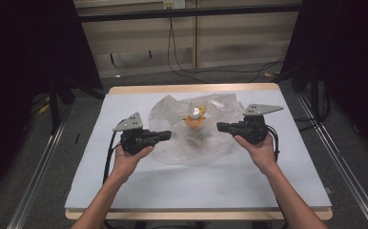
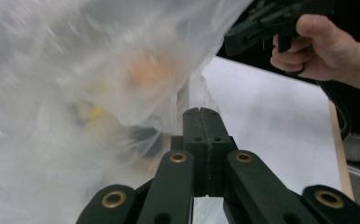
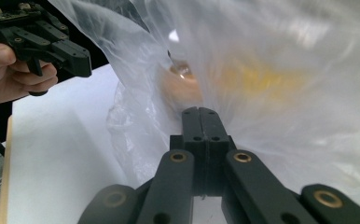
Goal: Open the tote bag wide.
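The left tool [image 1: 165, 135] is seen in the high view as a matt black, angular body topped by a grey three-cornered plate, carried in the left hand [image 1: 127, 155]. In the left gripper view its two flat black jaws are pressed together along a straight seam, brass-coloured rivets showing at the linkage joints; whether a fold of film is pinched between the tips cannot be told. The right tool [image 1: 221, 127] is of the same build, held in the right hand [image 1: 258, 145], and in the right gripper view its jaws are likewise clenched flat against each other at the edge of the film, any pinch of plastic being unclear.

Between the two tools a clear plastic bag [image 1: 194, 126] is spread on the tabletop [image 1: 172, 186]. Its film is thin, crinkled and glossy, with milky folds where it is bunched. The bag is touched by or lies just beside both tool tips. Inside it, near the middle, an orange object with a round white cap [image 1: 194, 116] is seen, and yellow patches are made out through the film in both gripper views, too blurred for their shape to be told. No writing can be read on the bag or its contents.

The tabletop is covered by a smooth, pale grey-white sheet, with a light wooden edge showing along its far and near sides. Black cables [image 1: 109, 155] are trailed from the tools toward the near edge.
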Available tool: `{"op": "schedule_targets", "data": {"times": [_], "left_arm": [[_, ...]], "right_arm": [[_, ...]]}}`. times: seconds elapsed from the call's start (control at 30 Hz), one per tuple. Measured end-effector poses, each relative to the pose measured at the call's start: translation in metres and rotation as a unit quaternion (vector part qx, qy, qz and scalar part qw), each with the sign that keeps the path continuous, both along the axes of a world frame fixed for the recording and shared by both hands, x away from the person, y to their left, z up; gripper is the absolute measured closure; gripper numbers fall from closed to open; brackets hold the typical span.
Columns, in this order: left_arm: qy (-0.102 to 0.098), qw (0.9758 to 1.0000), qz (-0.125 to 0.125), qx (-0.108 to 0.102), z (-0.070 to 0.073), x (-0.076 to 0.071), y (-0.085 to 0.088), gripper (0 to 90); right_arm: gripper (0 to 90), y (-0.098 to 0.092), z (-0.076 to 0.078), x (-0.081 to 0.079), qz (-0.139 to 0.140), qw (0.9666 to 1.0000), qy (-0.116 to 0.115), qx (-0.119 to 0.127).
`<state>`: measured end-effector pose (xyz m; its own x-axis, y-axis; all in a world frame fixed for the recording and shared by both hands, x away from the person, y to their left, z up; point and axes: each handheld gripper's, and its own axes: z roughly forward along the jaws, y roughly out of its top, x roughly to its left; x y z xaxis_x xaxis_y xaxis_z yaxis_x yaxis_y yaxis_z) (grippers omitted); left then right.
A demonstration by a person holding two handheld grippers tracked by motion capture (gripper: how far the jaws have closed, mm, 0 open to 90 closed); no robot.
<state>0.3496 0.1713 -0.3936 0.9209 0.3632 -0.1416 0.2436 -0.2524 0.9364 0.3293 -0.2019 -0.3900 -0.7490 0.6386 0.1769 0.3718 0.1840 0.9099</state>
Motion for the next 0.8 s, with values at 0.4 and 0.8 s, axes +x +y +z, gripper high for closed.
{"op": "schedule_targets", "data": {"times": [0.4, 0.8], "left_arm": [[-0.024, 0.9996, -0.001, -0.016, 0.020, -0.004, 0.005, 90.0], [-0.066, 0.9957, 0.002, -0.065, 0.089, 0.025, -0.004, 90.0]], "right_arm": [[90.0, -0.029, 0.019, -0.016, -0.024, 0.9993, -0.025, 0.018], [90.0, -0.029, 0.062, 0.008, -0.033, 0.9976, -0.053, 0.029]]}}
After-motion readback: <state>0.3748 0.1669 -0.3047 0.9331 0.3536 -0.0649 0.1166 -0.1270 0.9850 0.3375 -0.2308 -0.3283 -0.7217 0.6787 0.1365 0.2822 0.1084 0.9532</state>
